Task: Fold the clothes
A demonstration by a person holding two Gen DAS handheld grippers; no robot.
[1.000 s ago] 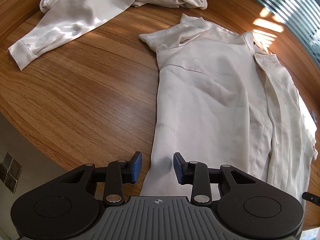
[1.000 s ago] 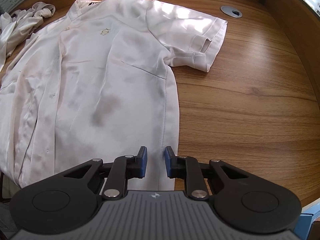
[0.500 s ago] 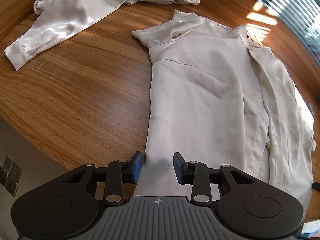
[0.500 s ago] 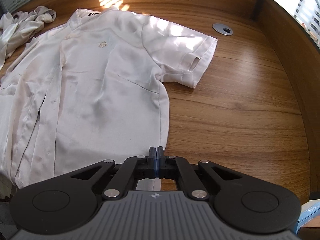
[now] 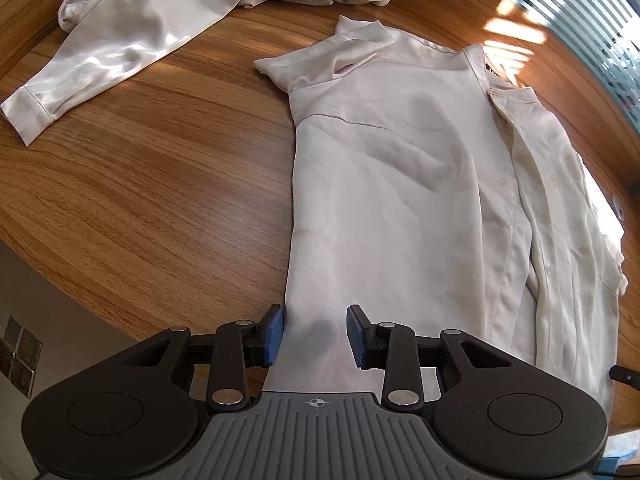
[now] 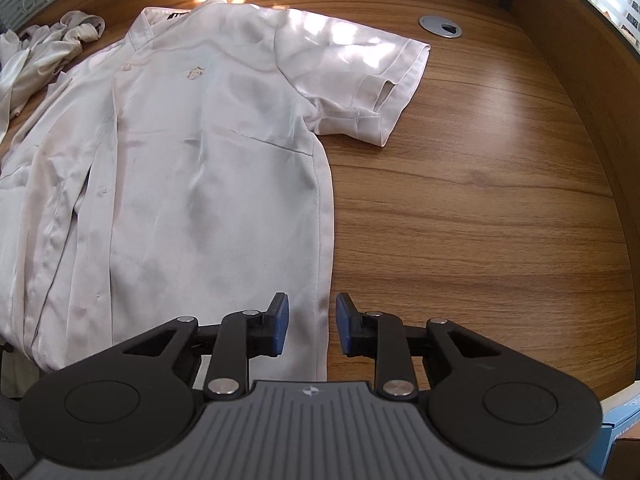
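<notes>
Short-sleeved white shirt [image 6: 208, 168] spread flat, front up, on the wooden table [image 6: 480, 208].

Left gripper [image 5: 316, 334] spread wide over the hem corner near the table edge, cloth between its blue pads [image 5: 275, 332] but not pinched. Right gripper [image 6: 312, 322] likewise parted, straddling the opposite side seam at the hem. Second pale garment [image 5: 160, 28] crumpled further back, apart from the shirt.

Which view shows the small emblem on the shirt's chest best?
The right wrist view: the emblem faces the camera, sunlit, on the shirt below the collar. In the left wrist view it is only a faint, foreshortened mark near the far edge.
</notes>
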